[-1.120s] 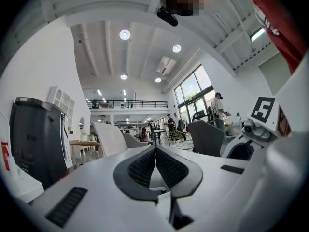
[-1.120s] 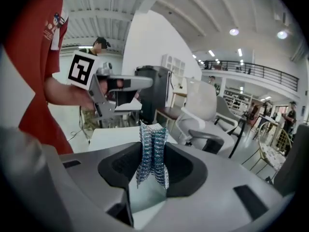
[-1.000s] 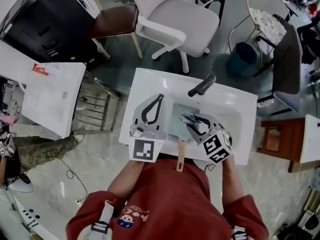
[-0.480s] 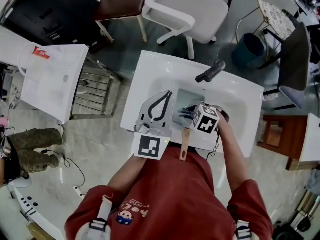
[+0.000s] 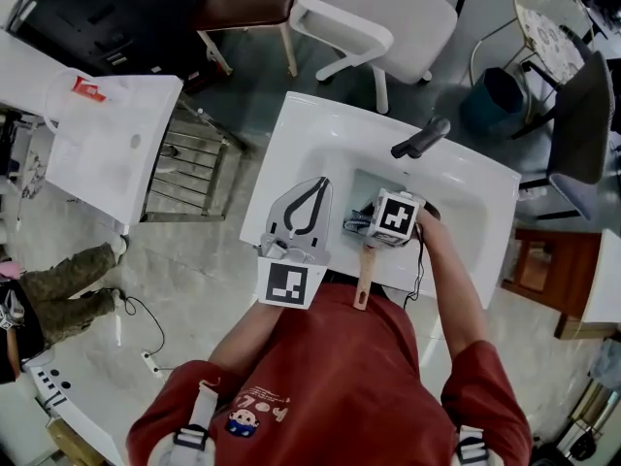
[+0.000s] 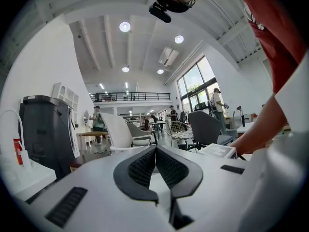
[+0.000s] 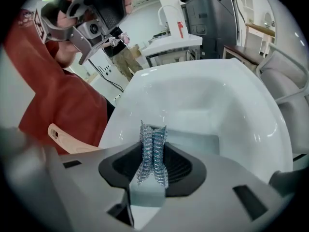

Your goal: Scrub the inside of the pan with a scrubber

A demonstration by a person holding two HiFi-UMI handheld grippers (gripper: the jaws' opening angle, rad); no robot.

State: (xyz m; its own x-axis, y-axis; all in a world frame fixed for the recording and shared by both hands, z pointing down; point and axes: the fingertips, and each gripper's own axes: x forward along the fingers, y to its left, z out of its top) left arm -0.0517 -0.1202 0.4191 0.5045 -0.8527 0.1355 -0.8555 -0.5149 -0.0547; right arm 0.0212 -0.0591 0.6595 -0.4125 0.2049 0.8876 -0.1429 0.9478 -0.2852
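A pale grey-blue pan [image 5: 367, 190] lies in the white sink [image 5: 466, 187], its wooden handle [image 5: 362, 280] sticking out over the front rim towards the person. My right gripper [image 5: 357, 226] reaches down into the pan and is shut on a steel-wire scrubber [image 7: 153, 151], which is squeezed between the jaws just above the pan floor [image 7: 195, 143]. My left gripper [image 5: 316, 184] hovers over the sink's left rim, shut, with nothing in it. In the left gripper view its jaws [image 6: 155, 151] meet and point out into the room.
A dark faucet lever [image 5: 419, 138] stands at the sink's back edge. A white cabinet [image 5: 107, 134] is to the left, with office chairs [image 5: 383, 17] behind the sink. The person's red shirt [image 5: 340, 386] presses against the sink front.
My right gripper has swung left and turned its marker cube upward, carrying the scrubber deeper into the pan. The left gripper has barely moved.
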